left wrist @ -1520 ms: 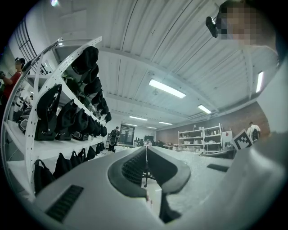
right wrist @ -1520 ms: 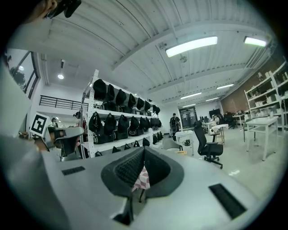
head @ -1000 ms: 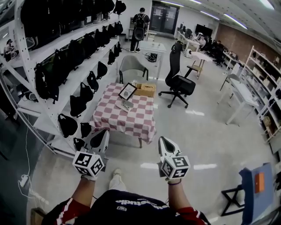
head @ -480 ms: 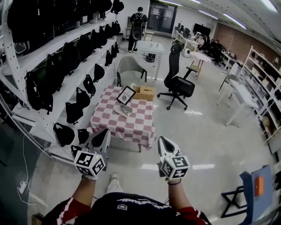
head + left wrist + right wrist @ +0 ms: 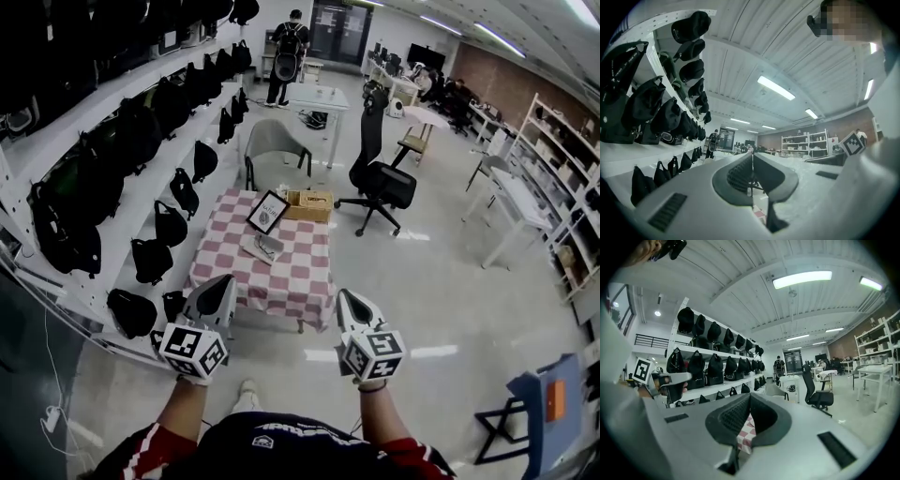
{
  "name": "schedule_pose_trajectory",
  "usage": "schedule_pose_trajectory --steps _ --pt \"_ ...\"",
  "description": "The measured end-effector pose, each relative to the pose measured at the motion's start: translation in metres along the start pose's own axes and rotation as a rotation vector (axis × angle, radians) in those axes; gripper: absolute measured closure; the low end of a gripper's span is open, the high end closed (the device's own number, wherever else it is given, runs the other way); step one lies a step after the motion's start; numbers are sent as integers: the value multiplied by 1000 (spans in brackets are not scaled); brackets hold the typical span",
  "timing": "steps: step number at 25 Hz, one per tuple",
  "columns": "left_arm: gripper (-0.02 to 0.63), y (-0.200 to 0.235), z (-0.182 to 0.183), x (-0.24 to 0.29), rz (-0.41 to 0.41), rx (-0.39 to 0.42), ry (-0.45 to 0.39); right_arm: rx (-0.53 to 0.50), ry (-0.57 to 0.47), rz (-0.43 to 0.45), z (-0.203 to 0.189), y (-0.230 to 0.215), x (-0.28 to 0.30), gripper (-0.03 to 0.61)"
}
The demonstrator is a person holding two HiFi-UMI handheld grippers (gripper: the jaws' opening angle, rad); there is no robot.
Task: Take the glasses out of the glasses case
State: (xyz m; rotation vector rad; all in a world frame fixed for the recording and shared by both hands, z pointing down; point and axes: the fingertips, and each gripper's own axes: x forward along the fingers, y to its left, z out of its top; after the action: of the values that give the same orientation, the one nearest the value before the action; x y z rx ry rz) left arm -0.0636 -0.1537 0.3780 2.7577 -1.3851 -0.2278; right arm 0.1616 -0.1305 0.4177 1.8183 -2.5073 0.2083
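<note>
Evidently out of reach yet, so holds grey left gripper (image 5: 223, 283) and grey right gripper (image 5: 347, 298) pinched shut, empty, at bottom centre, with the small grey glasses case (image 5: 265, 247) well apart on the red-checked table (image 5: 302, 274), mid-frame.

Glasses case (image 5: 265, 247) on table (image 5: 302, 279), box (image 5: 310, 203) behind it, shelves (image 5: 112, 202) left, office chair (image 5: 381, 178) right
</note>
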Motion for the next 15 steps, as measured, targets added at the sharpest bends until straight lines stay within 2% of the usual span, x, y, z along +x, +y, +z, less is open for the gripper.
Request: schedule_pose_trajectory --steps 15 --pt "603 88 5 88 -88 -17 7 -10 -3 -75 24 -4 109 584"
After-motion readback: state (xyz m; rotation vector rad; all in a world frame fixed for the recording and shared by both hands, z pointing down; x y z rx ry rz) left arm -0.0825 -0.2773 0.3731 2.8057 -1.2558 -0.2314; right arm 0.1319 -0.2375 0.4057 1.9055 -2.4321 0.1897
